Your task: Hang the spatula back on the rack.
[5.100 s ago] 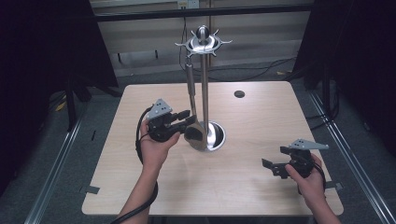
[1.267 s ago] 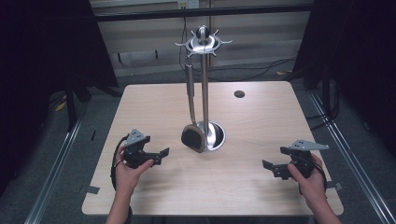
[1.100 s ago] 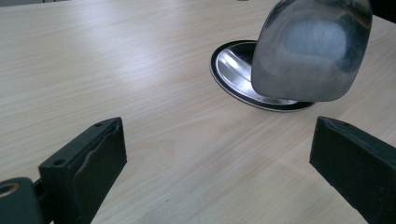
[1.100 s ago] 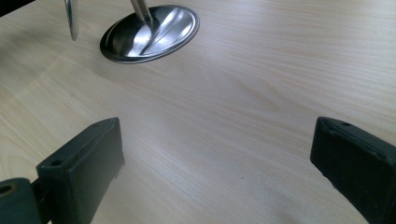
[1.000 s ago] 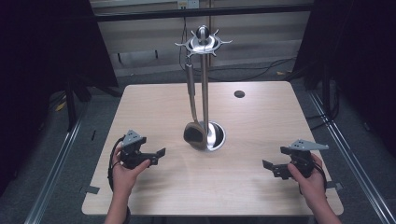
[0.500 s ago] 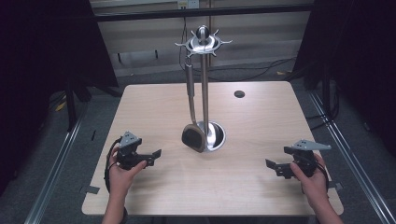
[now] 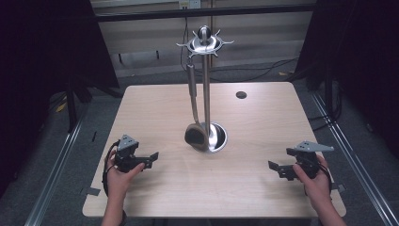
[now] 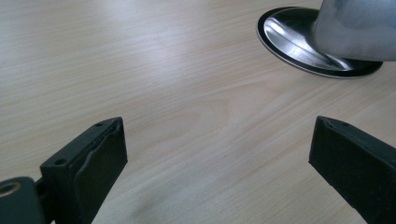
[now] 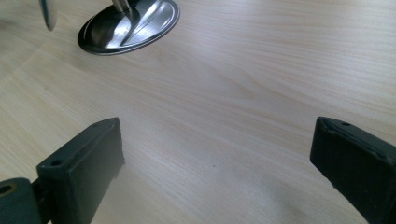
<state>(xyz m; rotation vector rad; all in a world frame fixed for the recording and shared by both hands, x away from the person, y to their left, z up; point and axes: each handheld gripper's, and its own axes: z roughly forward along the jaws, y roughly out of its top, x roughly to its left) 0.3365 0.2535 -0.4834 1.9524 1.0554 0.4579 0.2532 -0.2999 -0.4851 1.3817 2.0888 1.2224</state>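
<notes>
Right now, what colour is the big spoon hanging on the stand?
Shiny silver metal, with a dark bowl; the ladle shows best in the high view.

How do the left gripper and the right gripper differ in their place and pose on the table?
The left gripper is at the near left of the table, closer to the stand and its hanging ladle; the right gripper is at the near right, farther from them. The left gripper's jaws point right, the right gripper's jaws point left. Both are open, hold nothing, and each is held by a hand.

left gripper (image 7: 153,156) fingers spread, right gripper (image 7: 274,167) fingers spread
</notes>
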